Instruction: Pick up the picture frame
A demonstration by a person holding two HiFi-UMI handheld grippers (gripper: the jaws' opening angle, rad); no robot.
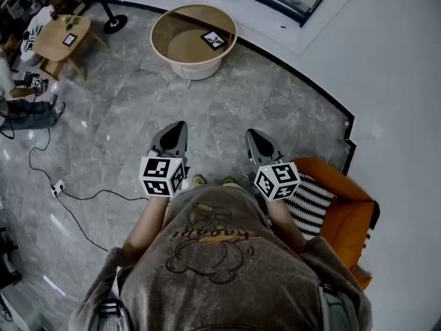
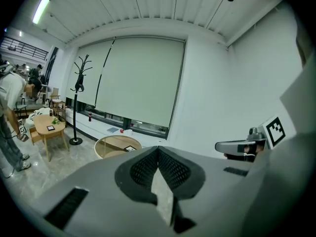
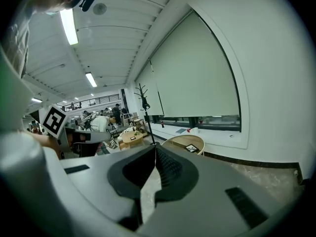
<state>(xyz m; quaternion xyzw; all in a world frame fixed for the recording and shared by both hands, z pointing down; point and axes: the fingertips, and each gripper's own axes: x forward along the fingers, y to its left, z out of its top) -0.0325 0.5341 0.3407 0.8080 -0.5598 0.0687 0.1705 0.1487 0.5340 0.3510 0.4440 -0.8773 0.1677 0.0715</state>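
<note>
A small black picture frame [image 1: 214,39] lies flat on a round wooden table [image 1: 180,54] across the room; the left gripper view shows the frame [image 2: 130,148] far off, and so does the right gripper view [image 3: 191,148]. My left gripper [image 1: 180,125] and right gripper [image 1: 252,133] are held side by side in front of the person's chest, well short of the table. Both point forward and slightly down. Each pair of jaws is shut with nothing between them, the left gripper [image 2: 158,148] and the right gripper [image 3: 156,146] alike.
An orange chair with a striped cushion [image 1: 335,207] stands close on the right. A cable [image 1: 69,197] trails over the grey floor at the left. A small wooden side table [image 1: 65,36], a coat stand base [image 1: 114,24] and a person [image 1: 21,95] are at the far left.
</note>
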